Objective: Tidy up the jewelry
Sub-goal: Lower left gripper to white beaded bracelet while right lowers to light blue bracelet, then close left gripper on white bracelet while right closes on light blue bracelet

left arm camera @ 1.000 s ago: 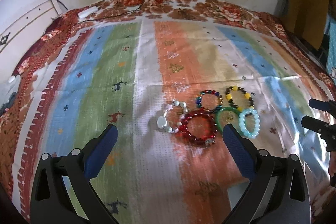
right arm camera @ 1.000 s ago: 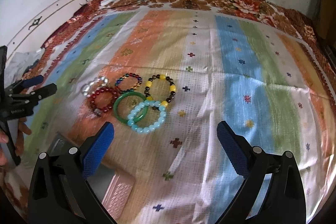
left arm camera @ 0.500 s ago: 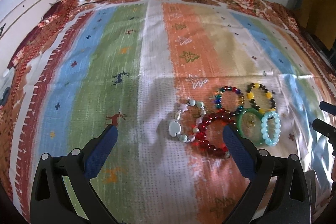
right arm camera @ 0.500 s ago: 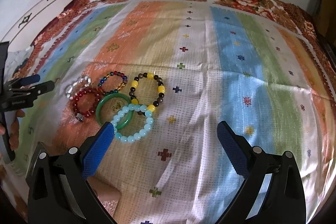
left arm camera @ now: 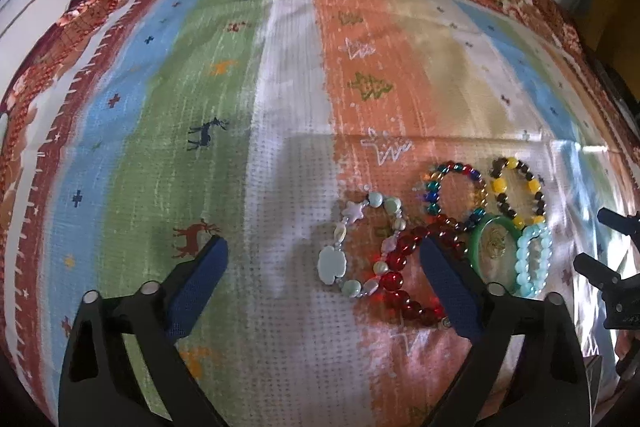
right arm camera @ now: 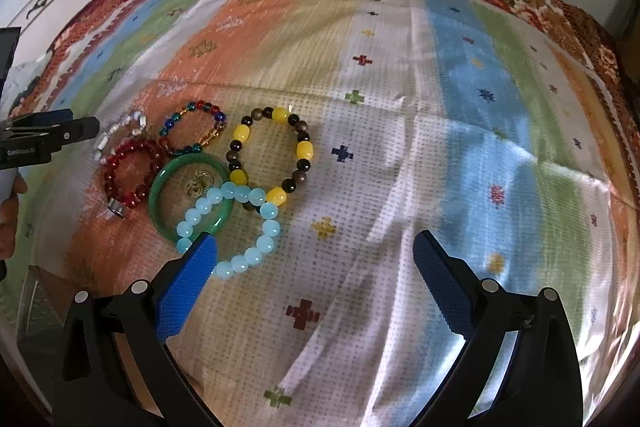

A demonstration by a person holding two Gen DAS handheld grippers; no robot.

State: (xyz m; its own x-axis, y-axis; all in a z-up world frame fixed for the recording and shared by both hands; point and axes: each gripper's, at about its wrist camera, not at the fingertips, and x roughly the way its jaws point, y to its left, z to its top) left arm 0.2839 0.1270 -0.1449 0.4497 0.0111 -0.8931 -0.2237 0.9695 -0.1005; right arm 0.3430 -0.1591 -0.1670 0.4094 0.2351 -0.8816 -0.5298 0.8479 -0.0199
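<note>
Striped woven bedspread [right arm camera: 400,131] with a floral border covers the whole work surface; white wall behind.

Landmark: green jade bangle [right arm camera: 188,199], near the spread's front edge. Six bracelets in one cluster, largest to smallest as seen:
- black-and-yellow bead bracelet [right arm camera: 270,155], right of and behind the bangle, apart from its rim or just touching; cannot tell.
- pale blue bead bracelet [right arm camera: 236,227], overlapping the bangle's front right rim.
- the bangle itself, one small gold charm [right arm camera: 198,183] inside it.
- red bead bracelet [right arm camera: 128,173], touching the bangle's left side.
- multicolour glass bead bracelet [right arm camera: 194,127], just behind the bangle.
- white shell-and-star bracelet [left arm camera: 360,247], furthest left of the bangle.

Right gripper [right arm camera: 316,251]: jaws spread wide, empty, left pad over the pale blue beads. Left gripper [left arm camera: 324,255]: jaws wide, empty, straddling the white bracelet.

Judgement: approach stage, nothing lifted yet. Take the top-lying pale blue bracelet first, pinching one bead strand across, so the bangle underneath is not dragged.
</note>
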